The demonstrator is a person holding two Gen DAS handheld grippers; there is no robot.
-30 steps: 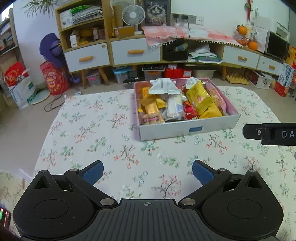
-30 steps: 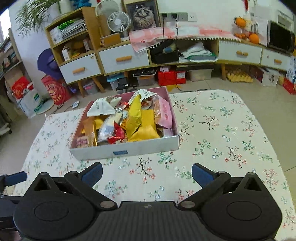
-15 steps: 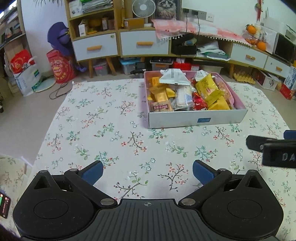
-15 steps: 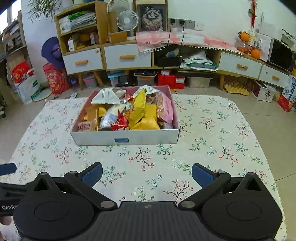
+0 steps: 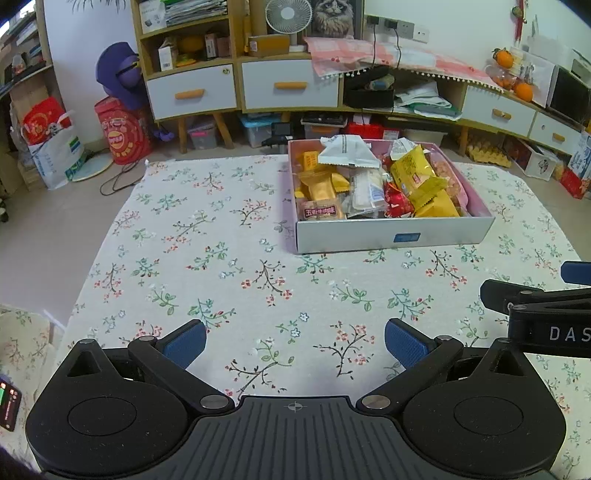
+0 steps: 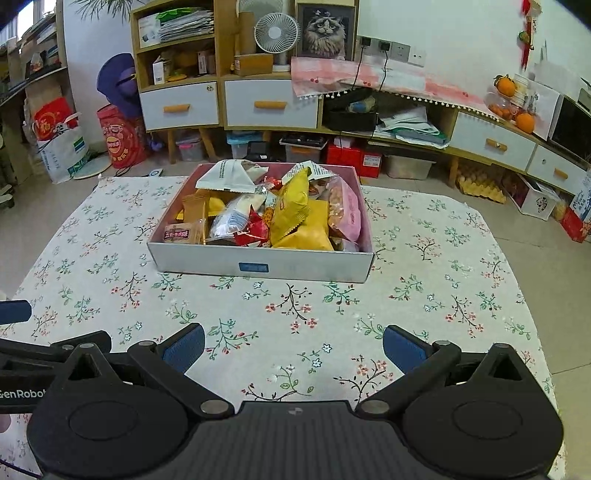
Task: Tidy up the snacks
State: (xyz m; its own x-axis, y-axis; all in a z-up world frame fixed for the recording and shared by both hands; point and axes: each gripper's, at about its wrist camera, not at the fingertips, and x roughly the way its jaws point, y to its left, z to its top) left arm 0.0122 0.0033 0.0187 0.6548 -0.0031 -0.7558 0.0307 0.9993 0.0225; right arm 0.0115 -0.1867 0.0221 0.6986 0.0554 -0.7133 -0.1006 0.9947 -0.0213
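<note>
A shallow grey box (image 5: 391,236) (image 6: 258,264) with a pink inside stands on the floral tablecloth, full of snack packets: yellow bags (image 6: 295,210), a white packet (image 6: 229,175), a pink bag (image 6: 347,210), a red packet (image 6: 255,230). My left gripper (image 5: 294,343) is open and empty, above the cloth well short of the box, which lies ahead to the right. My right gripper (image 6: 293,347) is open and empty, straight before the box. Each gripper shows at the edge of the other's view.
The table (image 6: 443,295) carries a floral cloth; its edges drop to the floor at left and right. Behind stand cabinets with drawers (image 6: 269,105), a fan (image 6: 275,33), bags on the floor (image 5: 55,147) and oranges (image 6: 524,122).
Both grippers have pulled back and risen from the box, which now looks smaller and farther. Both stay open and empty.
</note>
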